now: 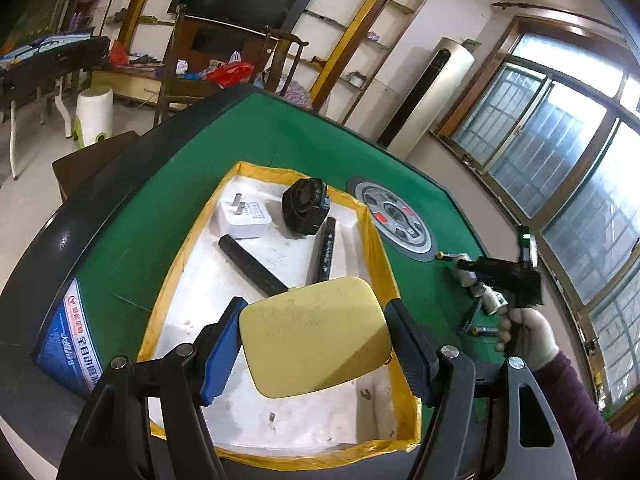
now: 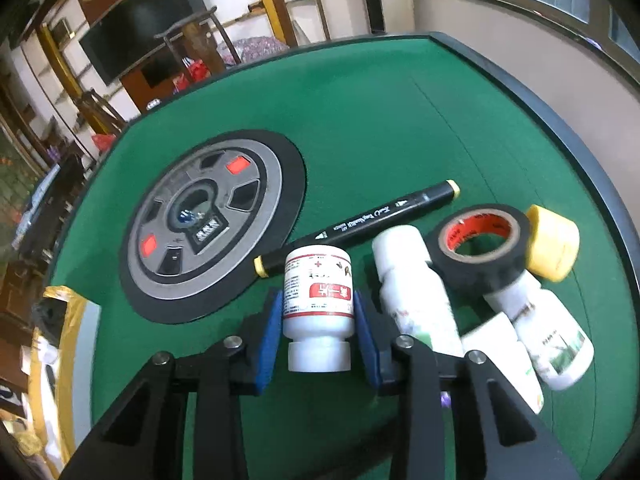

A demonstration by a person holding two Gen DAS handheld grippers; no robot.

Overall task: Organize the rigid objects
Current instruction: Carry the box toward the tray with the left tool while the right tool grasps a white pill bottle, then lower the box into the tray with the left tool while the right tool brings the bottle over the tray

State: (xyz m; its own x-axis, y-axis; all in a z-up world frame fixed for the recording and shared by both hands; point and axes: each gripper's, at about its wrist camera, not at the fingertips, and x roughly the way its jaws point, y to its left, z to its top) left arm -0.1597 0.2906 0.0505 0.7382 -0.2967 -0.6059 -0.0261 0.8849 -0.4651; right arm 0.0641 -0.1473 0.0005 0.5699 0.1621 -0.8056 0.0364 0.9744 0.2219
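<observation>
**2 grippers loaded, 1 drop and 1 lift pending**

The green table [image 1: 312,136] carries everything, and its round grey centre disc [image 2: 208,224] serves as the landmark here. To the disc's left sits the yellow-rimmed tray [image 1: 382,248], already holding a white plug adapter [image 1: 244,216], a black rounded block [image 1: 306,206] and 2 dark bars. To the disc's right lies the unsorted pile: a black marker [image 2: 360,224] touching the disc's edge, a roll of black tape [image 2: 480,248], a yellow cap-like piece [image 2: 554,248] beyond the tape, and several white bottles lying on their sides.

Risks, as I judge them. The flat yellow case [image 1: 316,336] hangs above the tray's near half, held only at its 2 side edges; it is smooth and tilted, so a slack squeeze could let it swivel or slip, and a release too near the rim could leave it propped on the yellow edge or on a bar. The small white bottle [image 2: 318,304], just right of the disc, is round and glossy, pinched on its label, so it could roll out of the pads. It stands close to the marker and a neighbouring bottle, and a hasty lift could knock them.

The left gripper [image 1: 316,344] is spread wide, both pads pressed on the yellow case. The right gripper [image 2: 318,316] is much narrower, its blue pads meeting the small white bottle's sides.
</observation>
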